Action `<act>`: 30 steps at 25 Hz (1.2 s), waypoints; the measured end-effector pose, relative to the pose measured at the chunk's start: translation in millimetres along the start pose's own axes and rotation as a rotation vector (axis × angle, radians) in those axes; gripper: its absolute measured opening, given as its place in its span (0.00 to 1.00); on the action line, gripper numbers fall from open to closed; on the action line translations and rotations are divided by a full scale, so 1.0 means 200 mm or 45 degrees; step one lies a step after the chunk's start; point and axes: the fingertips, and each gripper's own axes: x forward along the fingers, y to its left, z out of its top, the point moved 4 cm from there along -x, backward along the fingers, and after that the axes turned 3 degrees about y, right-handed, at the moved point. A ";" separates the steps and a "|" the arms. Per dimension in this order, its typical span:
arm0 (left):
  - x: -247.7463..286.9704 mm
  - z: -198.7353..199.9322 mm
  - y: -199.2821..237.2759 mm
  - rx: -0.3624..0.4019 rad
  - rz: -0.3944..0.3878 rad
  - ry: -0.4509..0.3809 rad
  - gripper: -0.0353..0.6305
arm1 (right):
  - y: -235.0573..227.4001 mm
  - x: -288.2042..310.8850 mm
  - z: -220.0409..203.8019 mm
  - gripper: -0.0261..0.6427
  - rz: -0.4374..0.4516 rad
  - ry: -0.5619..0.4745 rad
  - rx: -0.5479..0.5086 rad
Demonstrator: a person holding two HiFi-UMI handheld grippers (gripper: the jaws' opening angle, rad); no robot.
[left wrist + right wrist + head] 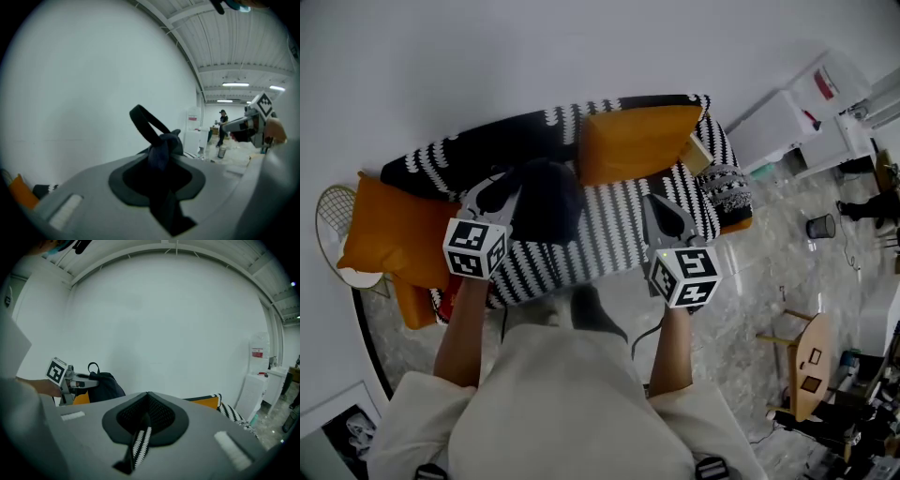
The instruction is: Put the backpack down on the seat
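Observation:
A dark navy backpack (546, 202) hangs just above the black-and-white striped sofa seat (614, 230), left of its middle. My left gripper (500, 194) is shut on the bag's top. In the left gripper view, dark fabric (161, 146) is bunched between the jaws and the carry loop (144, 123) stands up over them. My right gripper (662, 210) hovers over the seat's right half with its jaws together and nothing in them. In the right gripper view, the striped cover shows through the slot behind the jaws (147, 399). The backpack (105, 385) hangs at far left there.
Orange cushions lean on the sofa's back (633, 141) and its left end (394, 234). A patterned pillow (727, 192) lies at the right end. A wire side table (336, 220) stands left. White cabinets (787, 122), a bin (820, 226) and a wooden stool (802, 361) stand right.

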 end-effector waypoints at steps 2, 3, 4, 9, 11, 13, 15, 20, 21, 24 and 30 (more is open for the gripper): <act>0.09 -0.01 0.03 -0.013 0.003 0.018 0.17 | -0.06 0.08 -0.01 0.05 0.009 0.020 0.004; 0.14 -0.01 0.05 -0.018 0.003 0.029 0.17 | -0.09 0.12 -0.01 0.05 0.012 0.031 0.010; 0.18 -0.01 0.06 -0.022 0.003 0.041 0.17 | -0.12 0.16 -0.01 0.05 0.014 0.041 0.018; 0.42 -0.02 0.12 -0.035 -0.002 0.110 0.17 | -0.27 0.35 -0.04 0.05 0.024 0.091 0.068; 0.51 -0.05 0.16 -0.041 -0.006 0.137 0.17 | -0.31 0.42 -0.06 0.05 0.028 0.111 0.079; 0.59 -0.07 0.18 -0.046 -0.006 0.160 0.17 | -0.36 0.49 -0.07 0.05 0.035 0.129 0.086; 0.68 -0.08 0.21 -0.053 -0.003 0.180 0.17 | -0.41 0.54 -0.08 0.05 0.039 0.148 0.092; 0.88 -0.14 0.29 -0.062 0.008 0.227 0.17 | -0.51 0.68 -0.12 0.05 0.032 0.189 0.120; 0.92 -0.16 0.31 -0.067 0.010 0.237 0.17 | -0.53 0.71 -0.12 0.05 0.029 0.197 0.126; 1.06 -0.22 0.35 -0.084 0.011 0.275 0.17 | -0.59 0.79 -0.13 0.05 0.025 0.220 0.135; 1.33 -0.37 0.42 -0.096 0.015 0.350 0.17 | -0.70 0.93 -0.17 0.05 0.033 0.274 0.136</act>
